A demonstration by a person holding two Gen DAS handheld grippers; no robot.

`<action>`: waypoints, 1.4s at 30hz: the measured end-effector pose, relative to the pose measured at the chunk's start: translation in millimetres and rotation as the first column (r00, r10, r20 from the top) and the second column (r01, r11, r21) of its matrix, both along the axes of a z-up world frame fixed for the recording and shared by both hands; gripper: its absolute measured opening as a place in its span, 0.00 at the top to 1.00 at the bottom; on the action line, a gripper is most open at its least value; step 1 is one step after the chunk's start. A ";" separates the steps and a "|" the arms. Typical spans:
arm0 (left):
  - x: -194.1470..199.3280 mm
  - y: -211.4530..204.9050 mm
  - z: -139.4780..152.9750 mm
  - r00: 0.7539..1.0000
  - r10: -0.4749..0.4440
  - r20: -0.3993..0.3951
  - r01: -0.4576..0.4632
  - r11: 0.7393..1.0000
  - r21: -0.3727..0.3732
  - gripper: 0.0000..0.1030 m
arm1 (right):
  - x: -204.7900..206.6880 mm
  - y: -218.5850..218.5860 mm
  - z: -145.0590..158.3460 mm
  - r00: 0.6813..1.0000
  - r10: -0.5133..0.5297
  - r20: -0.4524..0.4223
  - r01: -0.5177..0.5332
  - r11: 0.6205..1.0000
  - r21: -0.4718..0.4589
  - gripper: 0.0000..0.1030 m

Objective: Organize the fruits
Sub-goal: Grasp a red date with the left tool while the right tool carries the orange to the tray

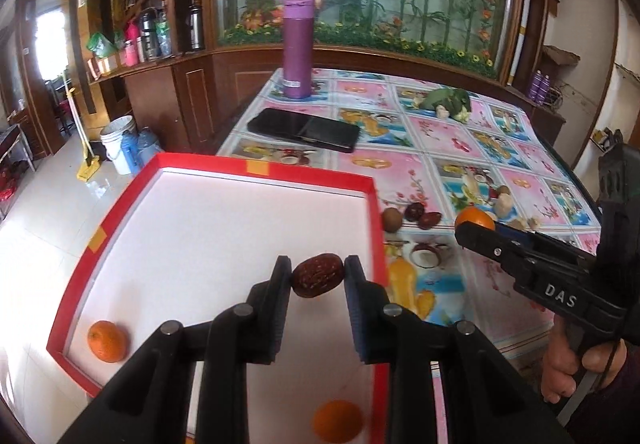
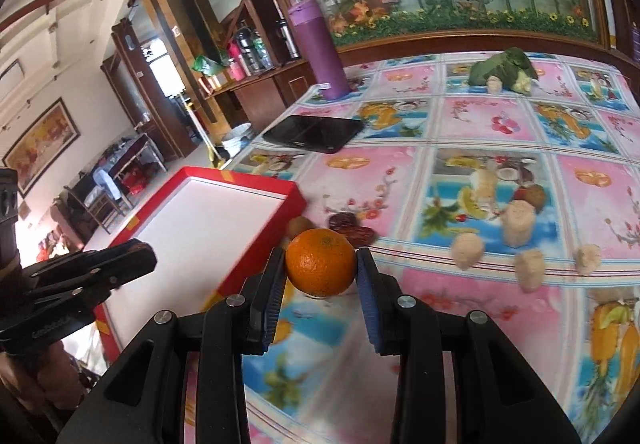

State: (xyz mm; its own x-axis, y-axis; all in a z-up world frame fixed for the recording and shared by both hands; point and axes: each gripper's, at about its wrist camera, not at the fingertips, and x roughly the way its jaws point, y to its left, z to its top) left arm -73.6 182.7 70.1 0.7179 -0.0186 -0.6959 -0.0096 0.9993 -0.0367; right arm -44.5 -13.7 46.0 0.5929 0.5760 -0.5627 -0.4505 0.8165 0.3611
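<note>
Red date [image 1: 317, 275]: pinched between the jaws of the left gripper [image 1: 318, 276], centre of the left wrist view, over the white floor of the red box [image 1: 372, 185].
Held orange [image 2: 321, 262]: clamped between the jaws of the right gripper [image 2: 321, 264], centre of the right wrist view, above the patterned surface [image 2: 480, 115] just right of the box's corner.
Oranges in the box: one [image 1: 106, 340] at lower left near the red rim, another [image 1: 337, 426], blurred, at the bottom edge between the left gripper's arms.
Loose fruit: two dark dates [image 1: 423, 215] and a brown round fruit [image 1: 392, 219] lie just right of the box, mid-right of the left wrist view; the same dates [image 2: 352, 228] show behind the held orange.
Pale pieces [image 2: 518, 217]: several cream-coloured chunks scattered at right of the right wrist view; what they are cannot be told.
Background: black phone [image 1: 304, 129] beyond the box, purple flask [image 1: 298, 47] upright at upper centre, green leafy vegetable [image 2: 504, 69] at upper right.
Hand [image 1: 576, 372]: grips the right gripper's handle at lower right of the left wrist view.
</note>
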 end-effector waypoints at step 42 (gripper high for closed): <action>-2.4 47.9 -14.2 0.980 0.191 -0.056 -0.182 0.975 0.131 0.36 | 13.8 41.8 4.9 0.999 0.048 -0.015 -0.048 0.998 -0.042 0.58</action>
